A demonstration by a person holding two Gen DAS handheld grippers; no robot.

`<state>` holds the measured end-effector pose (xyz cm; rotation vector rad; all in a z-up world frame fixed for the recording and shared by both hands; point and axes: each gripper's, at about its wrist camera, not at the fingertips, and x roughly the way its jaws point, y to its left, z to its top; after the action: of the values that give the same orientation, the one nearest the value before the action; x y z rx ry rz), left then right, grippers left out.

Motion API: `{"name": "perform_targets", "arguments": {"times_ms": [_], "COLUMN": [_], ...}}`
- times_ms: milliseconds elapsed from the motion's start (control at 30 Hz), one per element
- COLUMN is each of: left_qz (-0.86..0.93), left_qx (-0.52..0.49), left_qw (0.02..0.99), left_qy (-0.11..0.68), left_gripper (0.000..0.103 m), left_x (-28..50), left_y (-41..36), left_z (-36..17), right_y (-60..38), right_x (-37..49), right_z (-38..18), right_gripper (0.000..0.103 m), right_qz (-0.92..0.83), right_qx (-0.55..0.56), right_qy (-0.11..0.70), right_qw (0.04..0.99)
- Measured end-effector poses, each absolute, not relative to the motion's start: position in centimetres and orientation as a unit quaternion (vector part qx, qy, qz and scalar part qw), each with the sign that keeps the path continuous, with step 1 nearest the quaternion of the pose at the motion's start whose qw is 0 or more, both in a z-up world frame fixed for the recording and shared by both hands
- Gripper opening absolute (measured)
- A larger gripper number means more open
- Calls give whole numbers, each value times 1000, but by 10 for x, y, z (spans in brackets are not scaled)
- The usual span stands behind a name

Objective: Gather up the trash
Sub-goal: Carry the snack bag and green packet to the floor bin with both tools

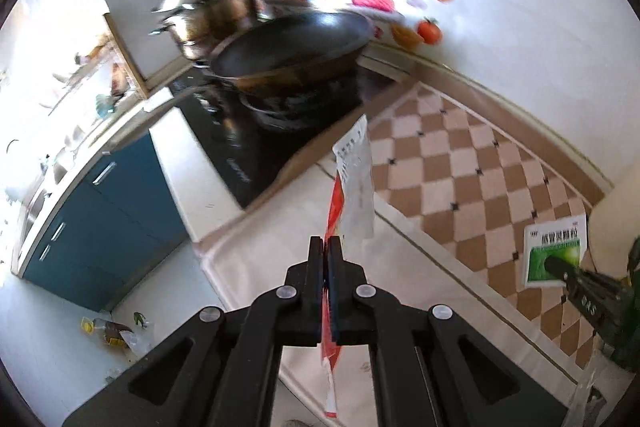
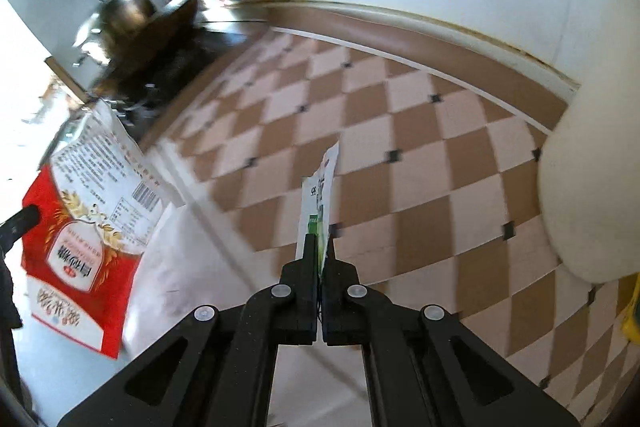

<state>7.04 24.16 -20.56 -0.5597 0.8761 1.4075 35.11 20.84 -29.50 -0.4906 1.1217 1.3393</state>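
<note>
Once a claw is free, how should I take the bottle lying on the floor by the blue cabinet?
Probably from above, closing across the neck behind the yellow cap: the bottle seems to lie on its side, crumpled plastic against its other end. Both are full: left claw holds the red bag, right claw the green packet.

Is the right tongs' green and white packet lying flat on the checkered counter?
No. The right tongs pinch the green and white packet, holding it edge-on above the checkered counter.
</note>
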Motion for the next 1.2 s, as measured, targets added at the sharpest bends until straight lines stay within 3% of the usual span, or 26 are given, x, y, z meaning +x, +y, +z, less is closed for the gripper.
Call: {"name": "perform_targets", "arguments": {"times_ms": [400, 700, 900, 1200], "left_qz": [687, 699, 670, 604], "left_qx": [-263, -345, -421, -580], "left_qw": [587, 524, 487, 420], "left_qy": [337, 344, 369, 350], "left_gripper": [0, 0, 0, 0], "left_x": [-86, -254, -349, -424], "left_y": [192, 131, 116, 127], "left_z": [-164, -222, -334, -610], "right_y": [204, 175, 148, 142], "right_x": [199, 7, -111, -219], "right_z": [-258, -283, -354, -546], "right_gripper": [0, 0, 0, 0], "right_qz": [680, 716, 696, 663], "right_qx": [-202, -268, -322, -404], "right_qy": [491, 486, 495, 506], "right_qw": [506, 424, 408, 376]}}
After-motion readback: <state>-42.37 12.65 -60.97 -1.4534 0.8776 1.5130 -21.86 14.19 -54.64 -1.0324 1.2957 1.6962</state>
